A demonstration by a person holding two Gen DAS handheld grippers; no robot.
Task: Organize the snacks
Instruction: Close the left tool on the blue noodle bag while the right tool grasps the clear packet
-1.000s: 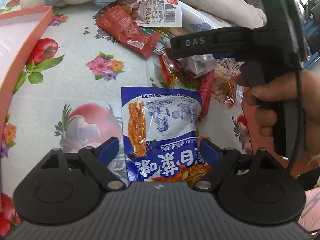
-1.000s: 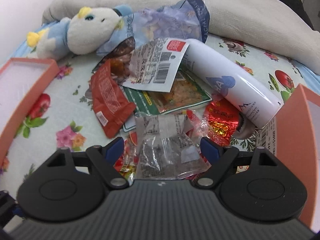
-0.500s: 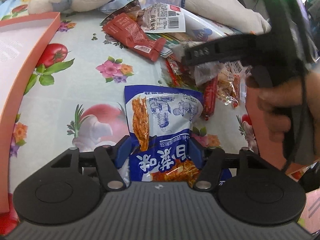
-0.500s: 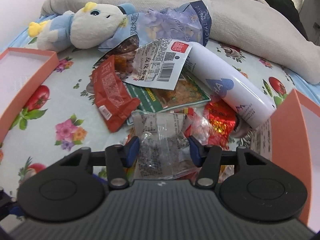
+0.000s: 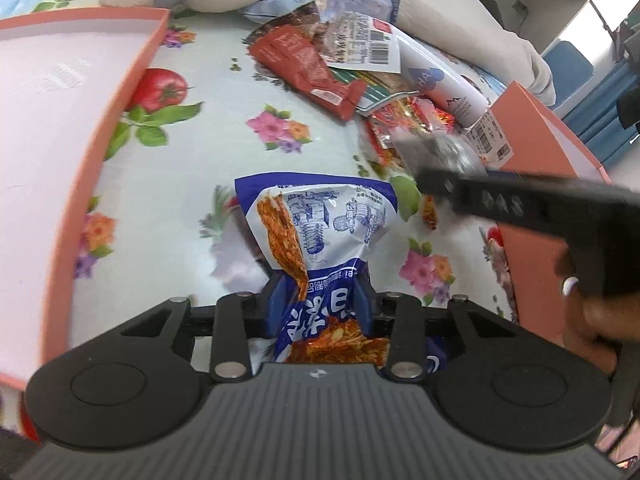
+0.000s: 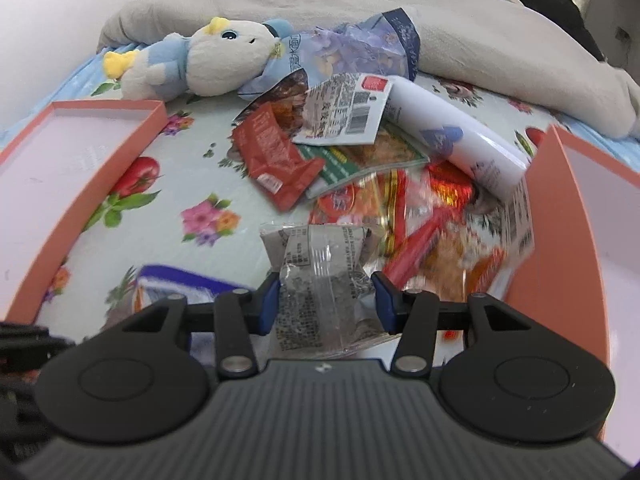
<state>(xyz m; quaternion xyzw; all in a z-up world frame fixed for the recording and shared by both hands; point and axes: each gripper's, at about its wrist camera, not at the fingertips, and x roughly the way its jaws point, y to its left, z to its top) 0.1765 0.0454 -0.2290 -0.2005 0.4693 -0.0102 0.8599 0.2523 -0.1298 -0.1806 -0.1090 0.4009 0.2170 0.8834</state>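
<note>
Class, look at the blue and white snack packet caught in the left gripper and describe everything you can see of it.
The blue and white snack packet is a glossy, crinkled plastic pouch printed with blue line drawings, large white characters and pictures of orange-red spicy strips. The left gripper has its blue pads pinching the packet's lower half into a narrow waist, its jaws closing further. The upper end fans out wide above the flowered cloth. It also shows blurred in the right wrist view.

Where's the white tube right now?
In the right wrist view the white tube lies on the flowered sheet at the right of the snack pile, its far end under the barcoded packet, its near end beside the right-hand orange box.
</note>
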